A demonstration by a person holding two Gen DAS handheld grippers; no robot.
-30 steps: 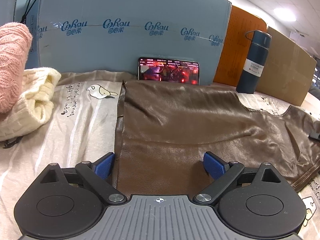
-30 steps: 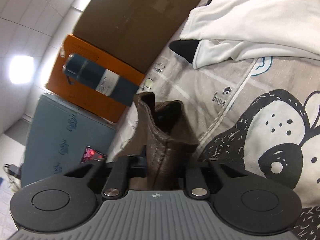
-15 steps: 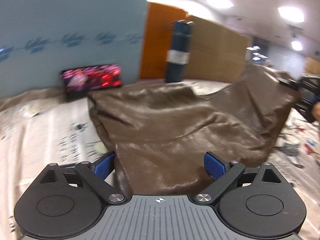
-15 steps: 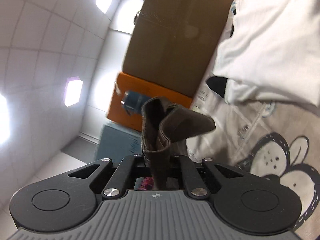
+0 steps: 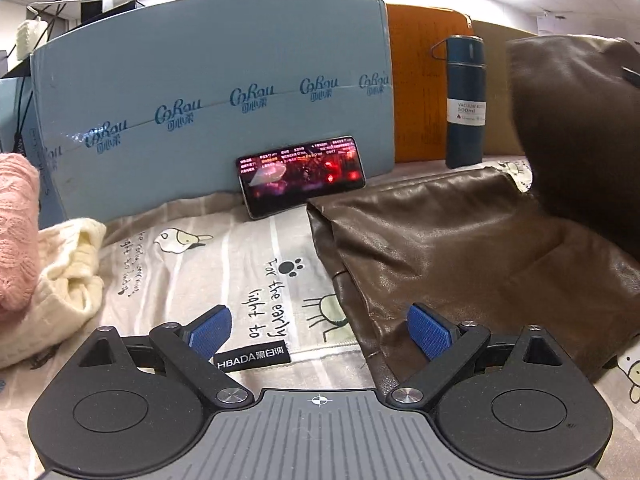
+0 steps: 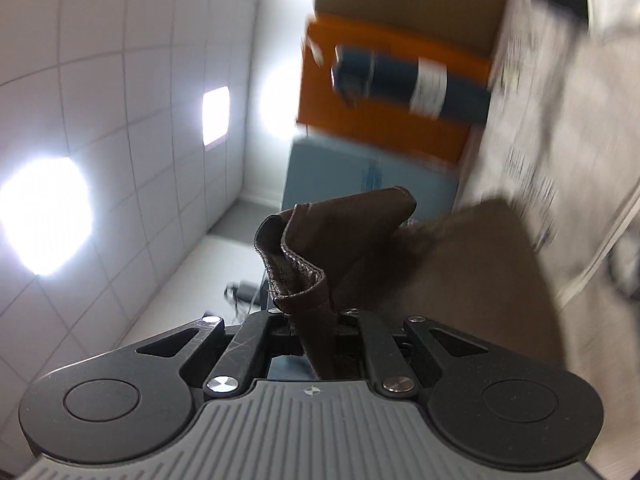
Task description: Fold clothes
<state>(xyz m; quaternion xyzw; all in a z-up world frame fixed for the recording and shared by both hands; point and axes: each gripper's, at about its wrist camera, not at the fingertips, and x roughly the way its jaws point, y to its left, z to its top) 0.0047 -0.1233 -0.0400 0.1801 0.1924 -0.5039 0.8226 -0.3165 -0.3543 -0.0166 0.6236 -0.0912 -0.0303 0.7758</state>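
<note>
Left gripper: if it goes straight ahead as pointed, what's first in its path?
Probably the printed sheet, then the phone leaning on the blue box. The left gripper is open; the brown jacket lies just right of that line. Depth is unclear.

Glossy brown leather garment (image 5: 460, 240)

Open left gripper (image 5: 318, 330) beside brown leather garment (image 5: 460, 240)

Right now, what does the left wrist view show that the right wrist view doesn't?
Only the left wrist view shows the phone, the cream sweater, the pink knit and the open left claw over the printed sheet. Only the right wrist view shows the right claw shut on a bunched edge of the brown leather garment, plus ceiling lights. Both show the garment, blue flask and blue box.
</note>
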